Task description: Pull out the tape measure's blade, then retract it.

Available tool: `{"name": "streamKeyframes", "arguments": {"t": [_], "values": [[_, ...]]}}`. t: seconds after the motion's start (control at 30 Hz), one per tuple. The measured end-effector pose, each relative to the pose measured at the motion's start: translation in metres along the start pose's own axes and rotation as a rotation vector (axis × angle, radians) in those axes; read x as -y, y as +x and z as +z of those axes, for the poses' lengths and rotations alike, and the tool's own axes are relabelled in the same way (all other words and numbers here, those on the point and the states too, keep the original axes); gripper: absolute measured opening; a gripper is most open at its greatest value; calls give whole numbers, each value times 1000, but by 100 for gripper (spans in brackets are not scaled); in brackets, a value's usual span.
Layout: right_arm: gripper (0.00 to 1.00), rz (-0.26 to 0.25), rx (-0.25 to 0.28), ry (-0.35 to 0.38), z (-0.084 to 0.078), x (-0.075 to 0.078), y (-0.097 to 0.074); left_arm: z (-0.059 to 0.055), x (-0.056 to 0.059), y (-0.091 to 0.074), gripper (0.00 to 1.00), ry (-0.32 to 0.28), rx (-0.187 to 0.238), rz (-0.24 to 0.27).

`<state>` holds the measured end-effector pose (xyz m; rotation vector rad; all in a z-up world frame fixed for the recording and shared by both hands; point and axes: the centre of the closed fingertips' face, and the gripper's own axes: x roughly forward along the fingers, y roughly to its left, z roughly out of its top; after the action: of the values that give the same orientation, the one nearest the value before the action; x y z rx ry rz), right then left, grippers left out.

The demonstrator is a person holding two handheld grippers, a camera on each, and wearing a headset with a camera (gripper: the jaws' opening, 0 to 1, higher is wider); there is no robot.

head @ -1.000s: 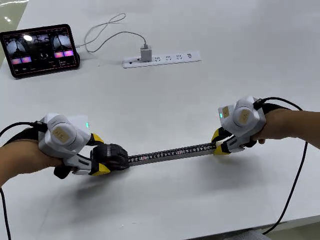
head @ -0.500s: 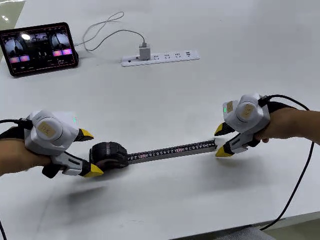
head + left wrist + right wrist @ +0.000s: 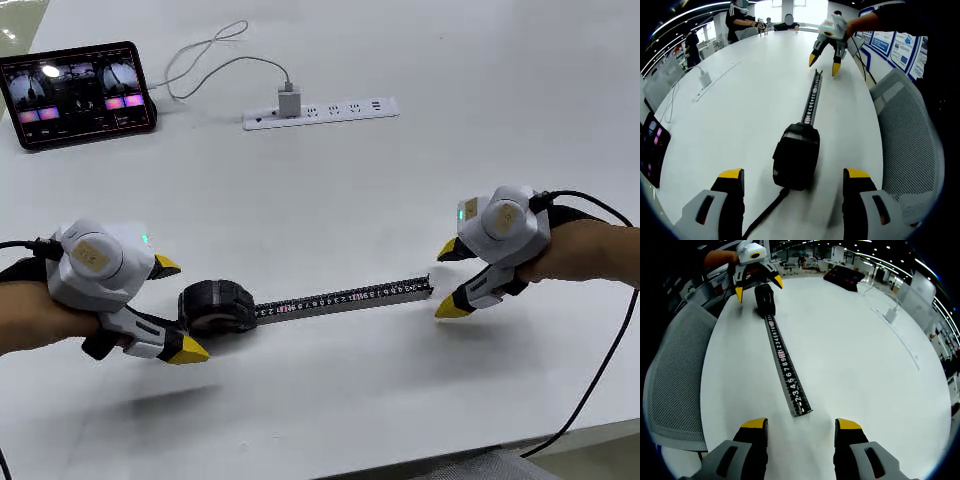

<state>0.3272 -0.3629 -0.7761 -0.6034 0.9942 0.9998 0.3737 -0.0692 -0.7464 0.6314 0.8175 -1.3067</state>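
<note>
Both grippers stand wide open and hold nothing. In the head view the tape measure case (image 3: pixel 217 306) lies on the white table (image 3: pixel 330 190) at lower left. Its rear sits between the spread tips of the left gripper (image 3: pixel 178 308), with no contact that I can see. The blade (image 3: pixel 345 298) runs from the case toward the right of frame, and its hook end stops just short of the right gripper (image 3: pixel 447 278). The blade's long axis lines up with both grippers: left nearer the case, right nearer the hook. I judge retraction needs the case regripped. A second ago the left clamped the case and the right pinched the hook end. Both have since released and backed off, and the blade lies out as before.
</note>
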Motion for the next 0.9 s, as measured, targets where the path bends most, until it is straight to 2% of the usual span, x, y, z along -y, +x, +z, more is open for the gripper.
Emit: {"name": "streamKeyframes", "arguments": {"t": [0.17, 0.33, 0.4, 0.43, 0.5, 0.6, 0.7, 0.8, 0.9], "values": [[56, -7, 19, 12, 4, 2, -1, 5, -4, 0, 87, -36, 22, 16], [60, -32, 71, 63, 12, 4, -3, 8, -5, -2, 94, -92, 56, 30], [64, -48, 107, 123, 16, 5, -4, 5, -7, -2, 94, -113, 51, 48], [67, -53, 145, 160, 20, 5, -5, 2, -10, -3, 96, -140, 49, 73], [72, -54, 168, 199, 20, 4, -5, 1, -11, -3, 98, -180, 71, 85], [76, -69, 170, 209, 14, 1, -7, -1, -15, -6, 99, -217, 107, 124], [76, -78, 220, 250, 16, -2, -11, -5, -12, -7, 99, -251, 120, 124], [79, -92, 241, 271, 14, -6, -12, -9, -10, -8, 99, -261, 123, 134], [84, -105, 249, 283, 10, -11, -15, -11, -9, -10, 99, -290, 145, 144]]}}
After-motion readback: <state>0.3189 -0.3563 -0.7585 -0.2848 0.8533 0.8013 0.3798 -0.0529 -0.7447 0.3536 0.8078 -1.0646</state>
